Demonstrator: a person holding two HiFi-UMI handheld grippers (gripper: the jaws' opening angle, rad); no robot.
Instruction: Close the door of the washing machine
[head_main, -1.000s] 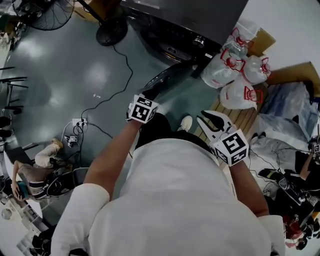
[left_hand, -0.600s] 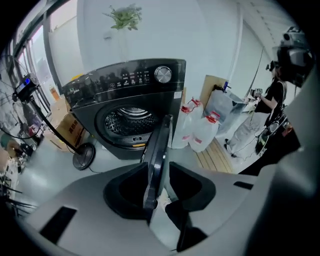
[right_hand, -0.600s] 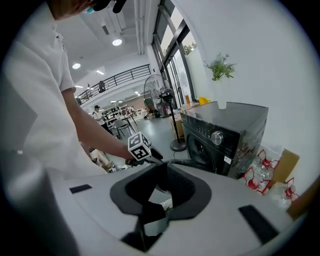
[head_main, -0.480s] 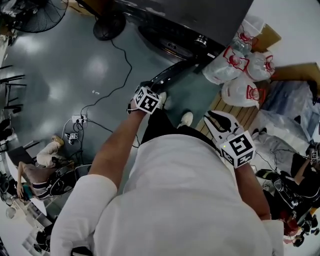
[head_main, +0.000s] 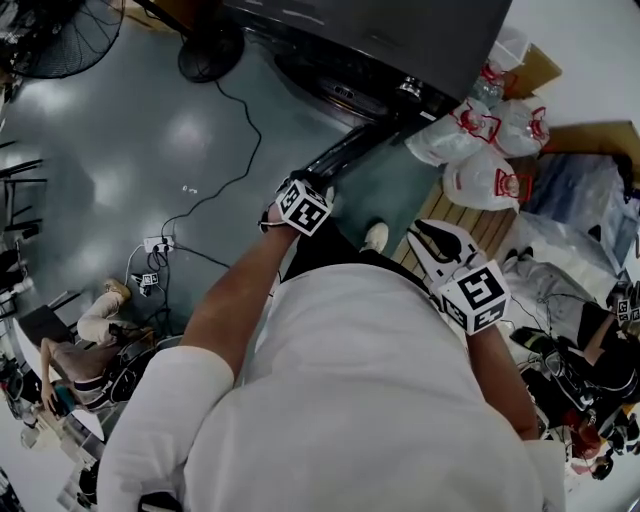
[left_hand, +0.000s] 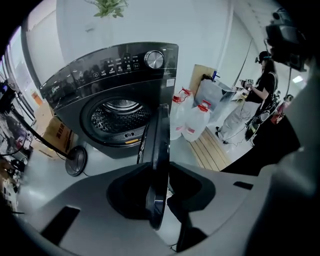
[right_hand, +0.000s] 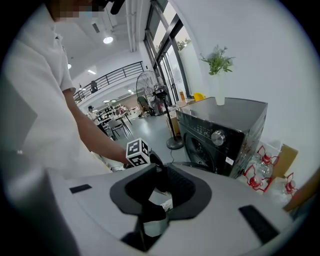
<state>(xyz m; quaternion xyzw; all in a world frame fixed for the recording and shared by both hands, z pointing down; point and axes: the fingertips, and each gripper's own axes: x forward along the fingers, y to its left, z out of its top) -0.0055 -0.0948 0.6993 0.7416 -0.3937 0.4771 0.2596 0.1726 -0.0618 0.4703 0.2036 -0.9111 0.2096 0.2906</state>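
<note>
The dark washing machine (head_main: 380, 40) stands at the top of the head view, its round door (head_main: 345, 150) swung open towards me. In the left gripper view the door (left_hand: 159, 150) stands edge-on in front of the bare drum opening (left_hand: 120, 115). My left gripper (left_hand: 160, 200) straddles the door's rim, and its jaws are closing with the rim between them and a gap still showing. In the head view the marker cube hides the left gripper (head_main: 315, 187) fingertips. My right gripper (head_main: 428, 235) hangs open and empty at my right side, away from the door (right_hand: 200, 165).
Clear water jugs with red handles (head_main: 480, 150) lie right of the machine beside a wooden pallet (head_main: 470, 225). A fan base (head_main: 210, 45) and a black cable (head_main: 235, 150) are on the grey floor at left. One person sits low left (head_main: 90, 340), another stands at right (left_hand: 260, 100).
My left gripper has gone forward and down onto the door's rim. The right gripper has shifted slightly to the right. The door stands as it did.
</note>
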